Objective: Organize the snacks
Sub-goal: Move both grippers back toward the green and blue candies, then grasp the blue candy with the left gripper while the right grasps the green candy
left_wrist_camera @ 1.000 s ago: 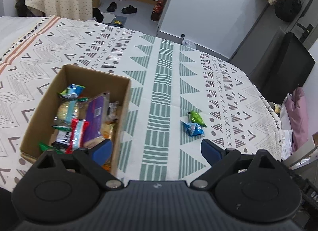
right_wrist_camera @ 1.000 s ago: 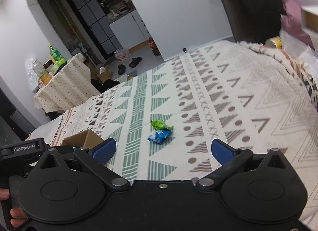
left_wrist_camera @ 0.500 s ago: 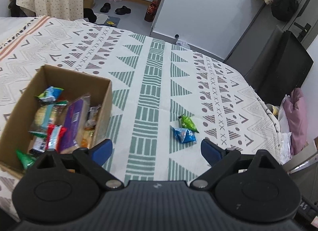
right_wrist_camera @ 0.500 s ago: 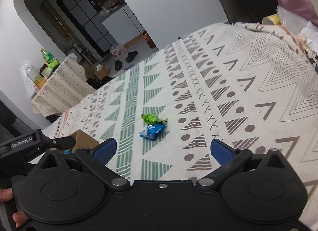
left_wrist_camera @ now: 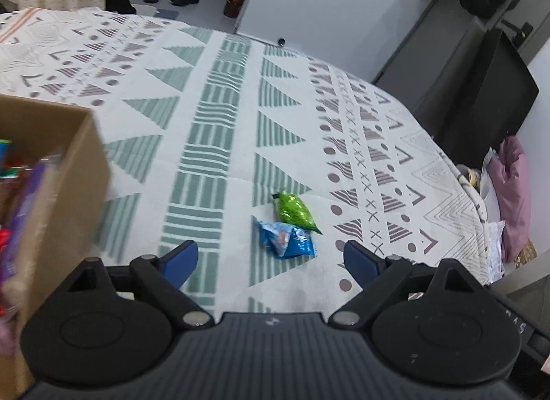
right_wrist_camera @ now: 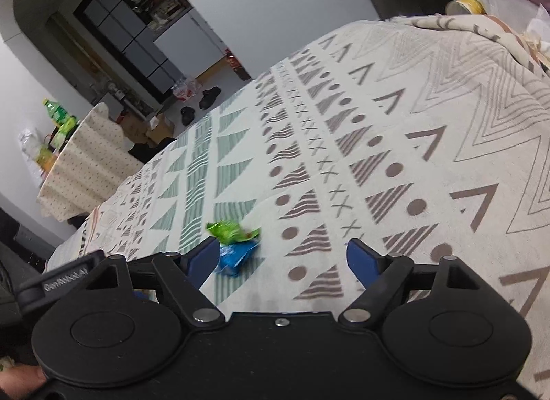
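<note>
Most snacks are judged already packed: several wrappers are seen, blurred, inside the cardboard box (left_wrist_camera: 58, 173) at the frame's left edge. Two remain on the patterned cloth (left_wrist_camera: 220, 97) at lower centre: a green packet (left_wrist_camera: 295, 209) touching a blue packet (left_wrist_camera: 285, 240). The left gripper (left_wrist_camera: 271, 257) and right gripper (right_wrist_camera: 283, 257) are held wide, nothing gripped; both have just been narrowing.

Evenly lit by soft, diffuse indoor light; no glare, only faint shadows under the green packet (left_wrist_camera: 295, 208) and blue packet (left_wrist_camera: 285, 240). Strong fisheye curvature toward the edges of both views. Heavy motion blur on the cardboard box (left_wrist_camera: 74, 173) at the left-wrist view's left edge; milder smear on packets and tablecloth (right_wrist_camera: 395, 131) in the right-wrist view.
</note>
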Demonstrator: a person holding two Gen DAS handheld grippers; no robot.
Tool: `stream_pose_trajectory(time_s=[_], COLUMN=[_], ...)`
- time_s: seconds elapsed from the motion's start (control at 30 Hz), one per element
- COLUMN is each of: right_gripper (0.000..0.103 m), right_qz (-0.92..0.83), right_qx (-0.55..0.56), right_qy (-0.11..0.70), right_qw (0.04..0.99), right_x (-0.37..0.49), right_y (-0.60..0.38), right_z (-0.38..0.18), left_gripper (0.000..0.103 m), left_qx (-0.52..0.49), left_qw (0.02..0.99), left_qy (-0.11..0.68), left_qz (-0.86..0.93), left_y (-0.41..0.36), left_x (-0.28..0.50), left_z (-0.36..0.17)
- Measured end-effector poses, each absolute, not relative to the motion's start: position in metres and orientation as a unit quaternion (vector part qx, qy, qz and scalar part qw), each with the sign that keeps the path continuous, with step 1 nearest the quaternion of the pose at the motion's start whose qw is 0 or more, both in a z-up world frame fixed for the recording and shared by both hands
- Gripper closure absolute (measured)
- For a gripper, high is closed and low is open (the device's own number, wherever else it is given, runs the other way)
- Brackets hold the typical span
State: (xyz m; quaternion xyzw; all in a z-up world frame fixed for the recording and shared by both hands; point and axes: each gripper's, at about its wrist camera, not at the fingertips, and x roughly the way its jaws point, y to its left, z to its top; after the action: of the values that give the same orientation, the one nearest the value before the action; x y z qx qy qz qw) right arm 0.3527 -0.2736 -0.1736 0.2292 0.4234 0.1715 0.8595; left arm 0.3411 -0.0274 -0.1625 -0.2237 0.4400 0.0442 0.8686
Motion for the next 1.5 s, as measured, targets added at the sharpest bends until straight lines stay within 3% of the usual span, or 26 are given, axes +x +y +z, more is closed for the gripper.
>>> stream_pose_trajectory(time_s=[0.27, 0.53, 0.63, 0.7, 0.93, 1.5], right_gripper=[0.024, 0.024, 0.024, 0.024, 0.024, 0.03], right_qz=[0.138, 0.132, 0.139, 0.144, 0.176, 0.241], right_qx=[0.255, 0.265, 0.259, 0.255, 0.235, 0.185], right_qy=[0.435, 0.443, 0.448, 0.45, 0.453, 0.436], right_qw=[0.852, 0.846, 0.844, 0.844, 0.842, 0.847], right_x=[0.365, 0.378, 0.378, 0.379, 0.391, 0.417], right_y=[-0.288, -0.29, -0.286, -0.282, -0.257, -0.186], right_z=[-0.191, -0.202, -0.204, -0.205, -0.207, -0.213], left_gripper=[0.013, 0.022, 0.045, 0.065, 0.077, 0.077], left_qx=[-0.206, -0.186, -0.189, -0.204, -0.216, -0.245], left_qw=[0.865, 0.869, 0.863, 0.857, 0.861, 0.862], left_qy=[0.457, 0.458, 0.468, 0.471, 0.46, 0.438], left_qz=[0.025, 0.018, 0.019, 0.03, 0.028, 0.07], left_y=[-0.048, -0.059, -0.059, -0.055, -0.041, 0.014], left_x=[0.372, 0.388, 0.391, 0.39, 0.382, 0.375], left_z=[-0.194, -0.21, -0.217, -0.221, -0.22, -0.206])
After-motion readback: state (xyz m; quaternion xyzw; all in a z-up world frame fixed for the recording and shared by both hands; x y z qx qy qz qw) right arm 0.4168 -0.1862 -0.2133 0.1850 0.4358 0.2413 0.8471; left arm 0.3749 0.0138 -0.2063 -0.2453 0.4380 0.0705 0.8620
